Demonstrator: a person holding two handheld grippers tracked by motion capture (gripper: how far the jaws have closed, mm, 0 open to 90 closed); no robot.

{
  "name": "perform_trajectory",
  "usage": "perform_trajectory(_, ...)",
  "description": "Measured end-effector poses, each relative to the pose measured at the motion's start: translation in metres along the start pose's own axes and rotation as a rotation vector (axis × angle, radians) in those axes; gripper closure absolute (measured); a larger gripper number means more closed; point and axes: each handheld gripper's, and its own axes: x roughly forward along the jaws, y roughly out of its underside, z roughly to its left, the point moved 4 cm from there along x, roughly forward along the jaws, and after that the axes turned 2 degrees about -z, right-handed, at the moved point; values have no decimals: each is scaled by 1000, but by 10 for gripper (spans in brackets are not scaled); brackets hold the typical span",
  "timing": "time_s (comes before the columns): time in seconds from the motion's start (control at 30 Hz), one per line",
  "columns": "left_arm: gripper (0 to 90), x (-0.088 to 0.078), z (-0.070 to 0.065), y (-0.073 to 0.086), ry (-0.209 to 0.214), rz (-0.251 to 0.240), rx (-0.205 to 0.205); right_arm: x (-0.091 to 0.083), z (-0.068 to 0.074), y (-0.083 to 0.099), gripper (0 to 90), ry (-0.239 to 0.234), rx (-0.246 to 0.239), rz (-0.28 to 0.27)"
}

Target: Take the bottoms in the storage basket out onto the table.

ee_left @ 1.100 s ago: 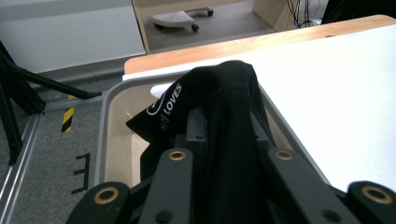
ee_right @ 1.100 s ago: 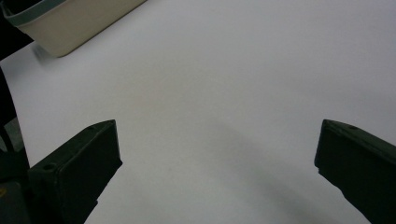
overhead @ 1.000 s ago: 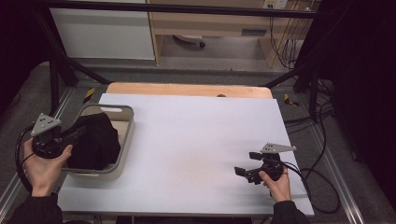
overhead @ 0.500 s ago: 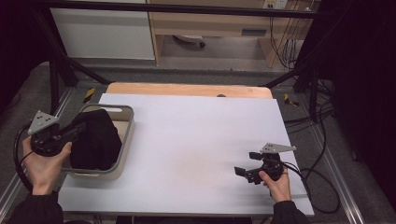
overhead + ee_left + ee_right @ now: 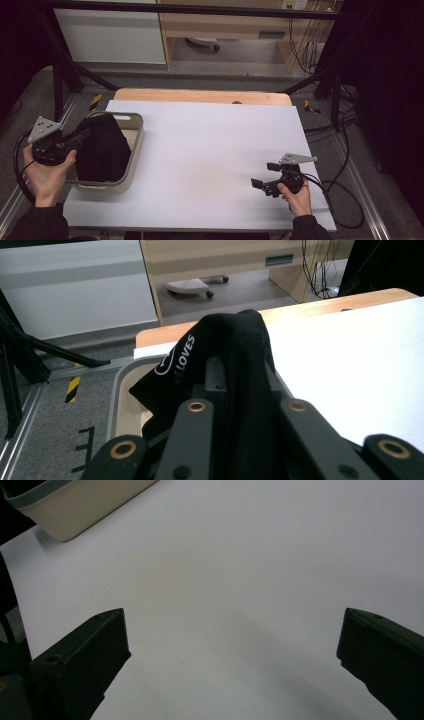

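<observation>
- The left hand-held gripper (image 5: pixel 80 136) is pinching a black cloth (image 5: pixel 102 150) that lies heaped in the tray (image 5: pixel 134 145) at the left edge of the worktop (image 5: pixel 210 150). In the left gripper view the cloth (image 5: pixel 235 370) is bunched between the jaws and drapes over them, white lettering showing on one fold.
- The step in hand looks like lifting the cloth out of the tray. To do it well, hold the pinch firm and raise straight up until the hanging end is above the tray rim, then carry it across to the bare worktop.
- Most of the cloth hangs loose, so a sideways pull too soon could snag on the rim and drag the tray along.
- The right hand-held gripper (image 5: pixel 265 184) rests on the worktop near its front right corner, jaws spread wide with nothing between them, well apart from the tray. It could take a free edge once the cloth is out.
- Compared with a second ago, the left jaws have just been closing on the cloth, and a fold of it now stands up between them. The right hand-held gripper and the tray lie as before.
</observation>
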Motion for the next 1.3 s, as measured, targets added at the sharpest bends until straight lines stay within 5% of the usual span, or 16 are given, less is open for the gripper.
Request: perform_trajectory(1.3, 817, -6, -3, -27, -20, -146, -15, 0, 0, 0, 6, 2, -2, -4)
